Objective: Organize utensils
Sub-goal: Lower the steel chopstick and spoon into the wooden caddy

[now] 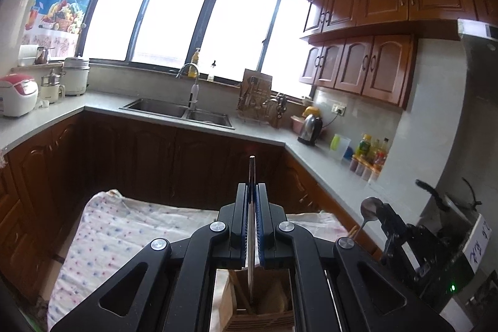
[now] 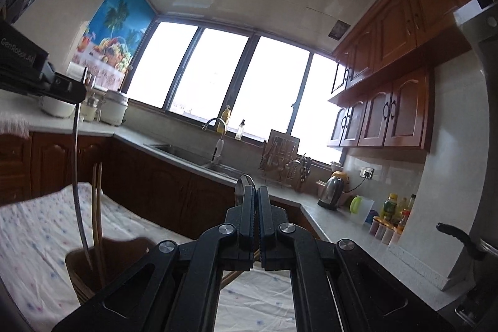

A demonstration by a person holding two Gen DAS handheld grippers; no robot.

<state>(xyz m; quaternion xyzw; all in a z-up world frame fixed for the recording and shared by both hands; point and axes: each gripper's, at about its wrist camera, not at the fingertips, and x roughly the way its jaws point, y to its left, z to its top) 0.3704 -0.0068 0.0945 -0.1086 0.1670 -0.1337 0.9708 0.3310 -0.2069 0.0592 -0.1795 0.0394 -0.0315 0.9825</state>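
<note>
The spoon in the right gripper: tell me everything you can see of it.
The spoon looks like polished metal, with a rounded bowl and a thin handle. The right gripper is shut on it, and the bowl sticks out past the fingertips, seen edge-on from that wrist. From the left wrist view the bowl is uppermost and the handle slants down-left. It is held in the air beside the cloth-covered table, touching nothing but the gripper as far as shows.

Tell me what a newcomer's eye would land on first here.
Probably the left gripper, front and centre, shut on a thin metal utensil that hangs down into the wooden holder on the dotted cloth. Next, the right gripper, shut on a spoon, and the bright windows above the sink.
</note>
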